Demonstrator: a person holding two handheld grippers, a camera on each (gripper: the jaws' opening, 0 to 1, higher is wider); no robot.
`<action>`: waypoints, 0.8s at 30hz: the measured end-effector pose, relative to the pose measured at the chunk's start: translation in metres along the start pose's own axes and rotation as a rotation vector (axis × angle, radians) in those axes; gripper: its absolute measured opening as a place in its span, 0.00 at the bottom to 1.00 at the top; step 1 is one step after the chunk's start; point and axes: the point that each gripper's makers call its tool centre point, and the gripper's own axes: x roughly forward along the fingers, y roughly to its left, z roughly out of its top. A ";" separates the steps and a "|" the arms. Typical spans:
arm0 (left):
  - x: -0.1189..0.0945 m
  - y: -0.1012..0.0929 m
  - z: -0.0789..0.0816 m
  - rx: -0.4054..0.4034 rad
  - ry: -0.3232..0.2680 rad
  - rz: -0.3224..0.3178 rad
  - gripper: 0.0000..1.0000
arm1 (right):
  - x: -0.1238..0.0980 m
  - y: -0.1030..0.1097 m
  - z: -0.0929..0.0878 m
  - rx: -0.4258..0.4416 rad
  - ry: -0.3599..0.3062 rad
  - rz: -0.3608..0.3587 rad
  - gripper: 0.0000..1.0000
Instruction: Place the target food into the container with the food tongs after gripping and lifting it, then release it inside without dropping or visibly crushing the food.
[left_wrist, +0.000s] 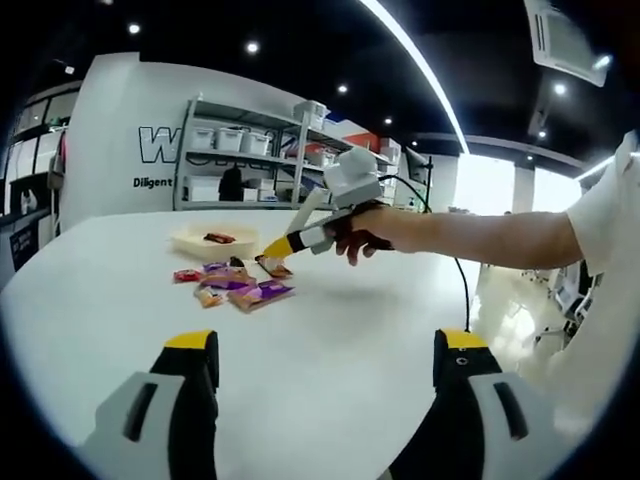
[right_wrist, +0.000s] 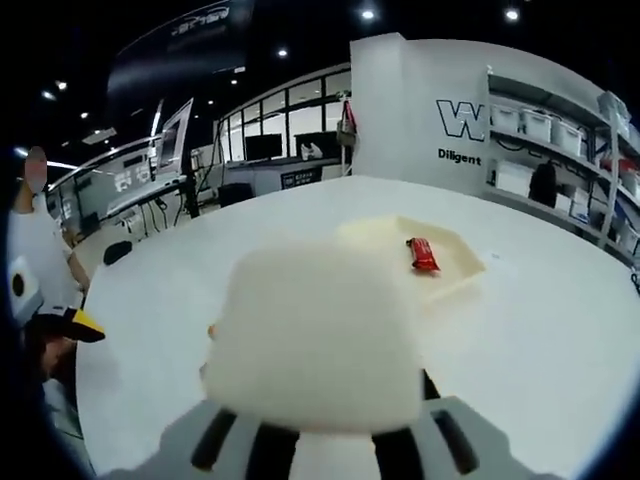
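Left gripper view: tongs (left_wrist: 283, 247) tips seemingly touching snack packet (left_wrist: 275, 267).

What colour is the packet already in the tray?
Red packet, lying in the cream tray; clearest in the right gripper view.

An open-plan lab or showroom: storage shelves (left_wrist: 245, 150) of bins, wall lettering (right_wrist: 462, 122), recessed ceiling lights, monitors (right_wrist: 262, 147), white tabletop (left_wrist: 330, 330).

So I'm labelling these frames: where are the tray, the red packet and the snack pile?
tray (right_wrist: 455, 268), right gripper view, right rim.
red packet (right_wrist: 422, 254), right gripper view, its middle.
snack pile (left_wrist: 232, 285), left gripper view, purple packet.
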 end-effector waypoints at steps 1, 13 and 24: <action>0.001 -0.001 0.000 0.001 0.001 -0.003 0.87 | -0.001 -0.002 -0.001 0.001 -0.001 -0.001 0.20; 0.001 -0.003 0.001 0.012 0.006 -0.003 0.87 | -0.007 -0.017 0.002 0.002 -0.021 -0.043 0.20; -0.004 0.000 0.000 0.008 0.010 0.009 0.87 | 0.003 -0.024 0.004 0.016 -0.015 -0.049 0.21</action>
